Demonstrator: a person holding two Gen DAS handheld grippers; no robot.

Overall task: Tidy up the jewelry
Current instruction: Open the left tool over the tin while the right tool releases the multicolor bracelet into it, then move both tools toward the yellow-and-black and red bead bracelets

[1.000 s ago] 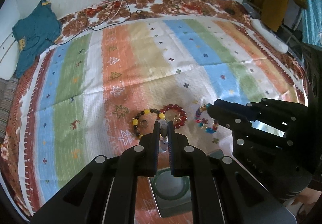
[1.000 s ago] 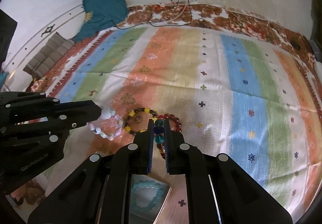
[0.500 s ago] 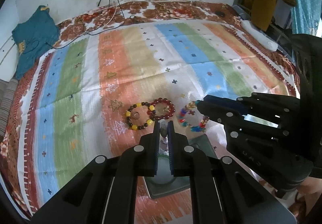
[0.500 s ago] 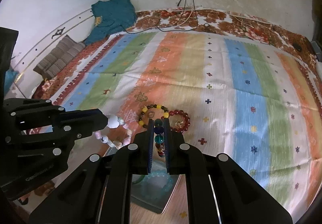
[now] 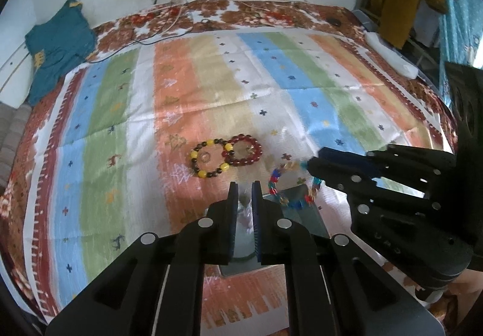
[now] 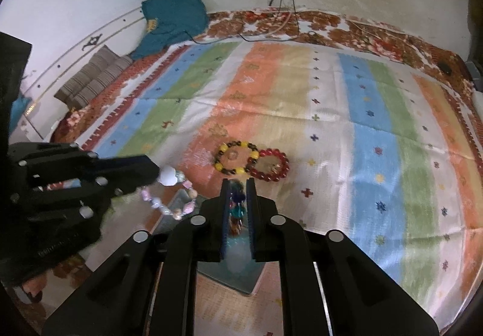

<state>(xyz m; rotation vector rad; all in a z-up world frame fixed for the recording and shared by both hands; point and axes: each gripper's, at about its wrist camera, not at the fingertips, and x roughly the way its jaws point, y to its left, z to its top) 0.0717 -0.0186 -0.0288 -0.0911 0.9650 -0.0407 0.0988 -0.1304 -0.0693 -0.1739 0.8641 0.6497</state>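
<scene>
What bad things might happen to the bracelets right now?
The multicolored bracelet hangs from the right gripper, whose jaws have just been opening; it may drop beside the gray tray rather than in it. The pastel bracelet dangles from the left gripper, held by a small pinch, so it might slip or tangle with the other.

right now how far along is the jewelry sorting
Roughly midway. In hand: left gripper shut on a pale pink and white bead bracelet; right gripper, jaws just opening, has a multicoloured bead bracelet over the grey tray. Left: yellow and black bead bracelet and dark red bead bracelet on the striped cloth.
</scene>
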